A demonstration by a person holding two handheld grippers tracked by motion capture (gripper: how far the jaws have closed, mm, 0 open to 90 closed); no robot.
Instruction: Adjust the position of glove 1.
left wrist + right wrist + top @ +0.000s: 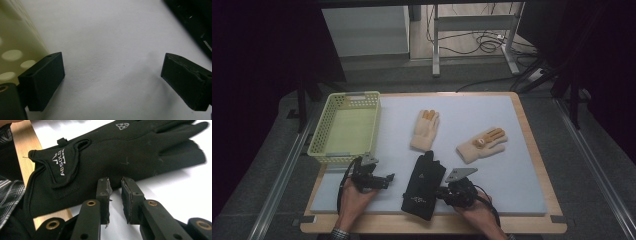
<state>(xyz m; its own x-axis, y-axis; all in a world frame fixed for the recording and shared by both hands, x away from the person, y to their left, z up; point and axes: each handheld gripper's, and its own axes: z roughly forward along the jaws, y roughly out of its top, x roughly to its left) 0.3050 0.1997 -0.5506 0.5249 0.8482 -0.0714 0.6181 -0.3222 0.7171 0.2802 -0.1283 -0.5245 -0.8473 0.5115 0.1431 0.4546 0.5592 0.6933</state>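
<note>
- High view: black glove [424, 186] lies flat at the near edge of the grey mat [522, 170], cuff toward the person, fingers pointing away up the mat. Long axis runs near-to-far, leaning slightly right.
- Right gripper [448, 192] sits just beside the glove's right flank, at the cuff end. It is the nearer hand by far.
- Right gripper view: jaws narrowed to a slim gap with nothing between them; tips at the glove's side edge [130, 152], perhaps just touching it. The glove lies straight ahead of the tips, crosswise to them.
- Left gripper [388, 178]: near the basket's [344, 127] near corner, apart from the glove. Jaws spread wide over bare mat, holding nothing.
- Count: one black glove; two cream gloves, one mid-mat [425, 129] and one to its right [482, 144], both well beyond the grippers; one basket, seemingly empty; two grippers.
- Judgement: the grab falls to the right gripper, across the glove's edge.
</note>
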